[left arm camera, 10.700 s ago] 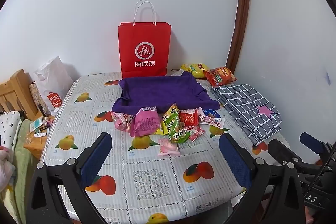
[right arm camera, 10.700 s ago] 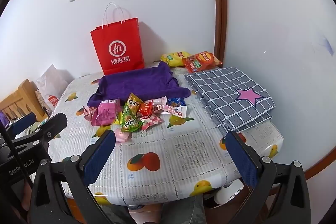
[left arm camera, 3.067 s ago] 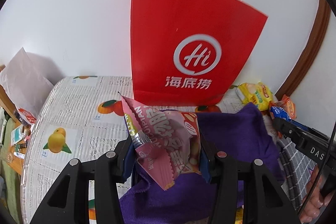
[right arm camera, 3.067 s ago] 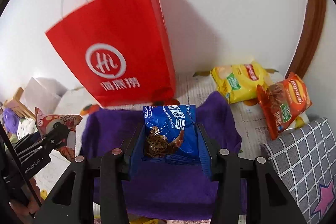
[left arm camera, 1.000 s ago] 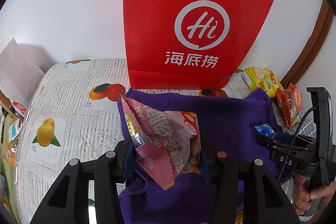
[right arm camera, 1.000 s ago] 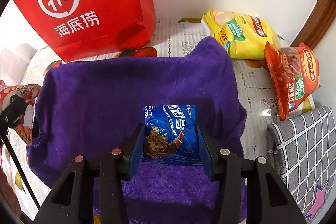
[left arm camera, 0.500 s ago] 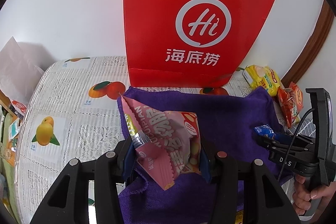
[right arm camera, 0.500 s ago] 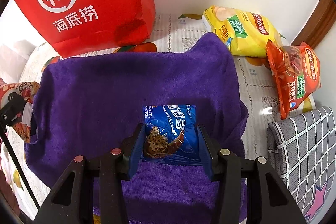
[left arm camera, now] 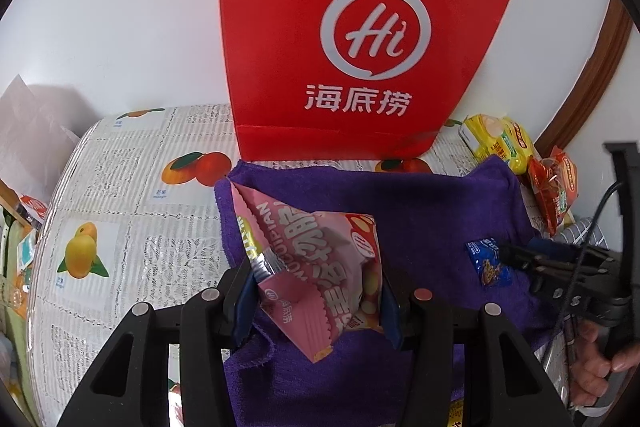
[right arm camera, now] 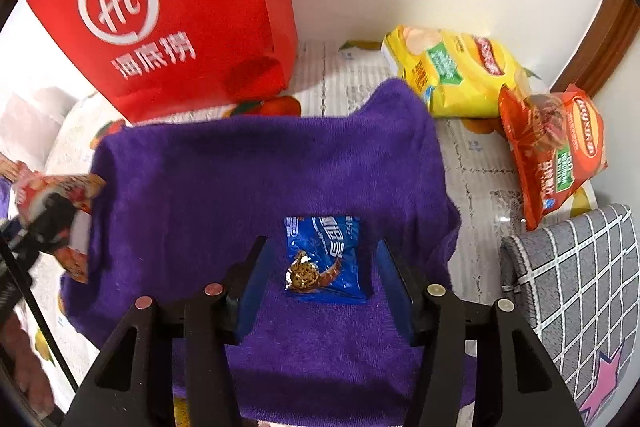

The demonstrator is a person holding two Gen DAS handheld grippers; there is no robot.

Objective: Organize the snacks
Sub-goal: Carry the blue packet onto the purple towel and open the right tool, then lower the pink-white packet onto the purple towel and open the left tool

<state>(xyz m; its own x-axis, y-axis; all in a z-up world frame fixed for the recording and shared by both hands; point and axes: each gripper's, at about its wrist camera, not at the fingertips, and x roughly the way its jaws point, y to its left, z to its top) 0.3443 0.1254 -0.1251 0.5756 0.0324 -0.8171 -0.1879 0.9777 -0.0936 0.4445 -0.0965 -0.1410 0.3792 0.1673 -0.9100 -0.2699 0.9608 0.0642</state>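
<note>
My left gripper (left arm camera: 316, 291) is shut on a pink snack bag (left arm camera: 316, 267) and holds it over the left part of the purple towel (left arm camera: 420, 211). My right gripper (right arm camera: 324, 283) is open, its jaws apart on either side of a small blue cookie packet (right arm camera: 324, 259) that lies on the purple towel (right arm camera: 240, 179). The blue packet also shows in the left wrist view (left arm camera: 486, 263), in front of the right gripper's fingers. The pink bag shows at the left edge of the right wrist view (right arm camera: 60, 211).
A red paper bag (left arm camera: 360, 39) stands against the wall behind the towel. A yellow chip bag (right arm camera: 452, 75) and an orange chip bag (right arm camera: 556, 151) lie at the back right. A grey checked cloth (right arm camera: 580, 287) lies at the right. The tablecloth (left arm camera: 120, 219) has fruit prints.
My right gripper has opened and let go of the blue cookie packet, which now lies on the towel. My left gripper still holds the pink bag, barely moved.
</note>
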